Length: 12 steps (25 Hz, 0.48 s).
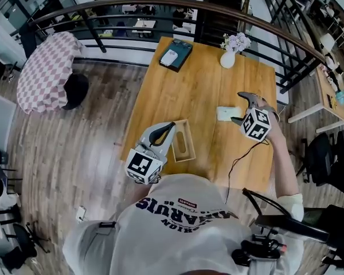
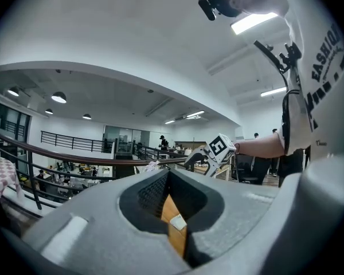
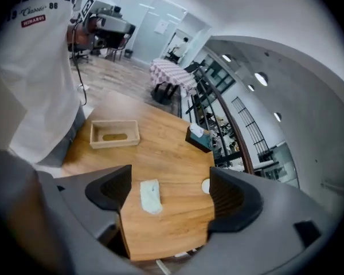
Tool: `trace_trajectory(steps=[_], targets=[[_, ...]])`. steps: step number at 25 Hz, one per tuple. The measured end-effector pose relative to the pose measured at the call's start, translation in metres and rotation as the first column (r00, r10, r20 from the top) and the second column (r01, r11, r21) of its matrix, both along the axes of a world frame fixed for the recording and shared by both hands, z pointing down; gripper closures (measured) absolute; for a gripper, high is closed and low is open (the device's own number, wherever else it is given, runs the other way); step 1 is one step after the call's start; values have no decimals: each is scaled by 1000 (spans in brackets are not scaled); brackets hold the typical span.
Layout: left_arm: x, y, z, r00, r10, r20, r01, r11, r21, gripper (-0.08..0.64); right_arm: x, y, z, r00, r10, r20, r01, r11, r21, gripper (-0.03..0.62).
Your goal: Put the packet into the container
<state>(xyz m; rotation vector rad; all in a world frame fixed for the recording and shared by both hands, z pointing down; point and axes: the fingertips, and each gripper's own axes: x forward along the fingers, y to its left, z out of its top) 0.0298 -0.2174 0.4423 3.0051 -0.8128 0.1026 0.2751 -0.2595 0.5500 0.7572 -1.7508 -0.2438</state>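
A small white packet [image 1: 225, 114] lies flat on the wooden table [image 1: 200, 85], right of the middle. My right gripper [image 1: 239, 109] points down at it from the right, open, its jaws spread to either side with nothing touching them. In the right gripper view the packet [image 3: 150, 196] lies on the wood between the pads, nearer the left one. The open wooden container [image 1: 182, 141] stands at the table's near edge, seen empty in the right gripper view [image 3: 114, 133]. My left gripper [image 1: 169, 126] hovers level over the container's left side, shut and holding nothing.
A teal tissue box [image 1: 175, 54] and a white vase with flowers [image 1: 229, 57] stand at the table's far end. A thin black cable [image 1: 241, 156] crosses the near right part. A curved railing [image 1: 160, 7] runs behind, and a checked-cloth table [image 1: 46, 70] stands to the left.
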Motion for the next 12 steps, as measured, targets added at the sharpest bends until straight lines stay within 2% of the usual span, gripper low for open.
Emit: trace_trajectory(steps=[2, 4, 8, 12], targets=[[-3, 0, 1, 1000, -10, 4, 10, 1000, -2, 558, 9, -17, 2, 994, -58, -96, 52, 996, -72, 167], [-4, 0, 2, 1000, -18, 9, 18, 1000, -7, 558, 22, -39, -1, 986, -81, -143, 62, 989, -133, 167], [-4, 3, 4, 999, -36, 15, 36, 999, -18, 558, 46, -78, -8, 988, -49, -144, 19, 978, -207, 167], [-5, 5, 4, 998, -54, 19, 54, 998, -24, 558, 61, -79, -2, 986, -56, -157, 12, 963, -268, 167]])
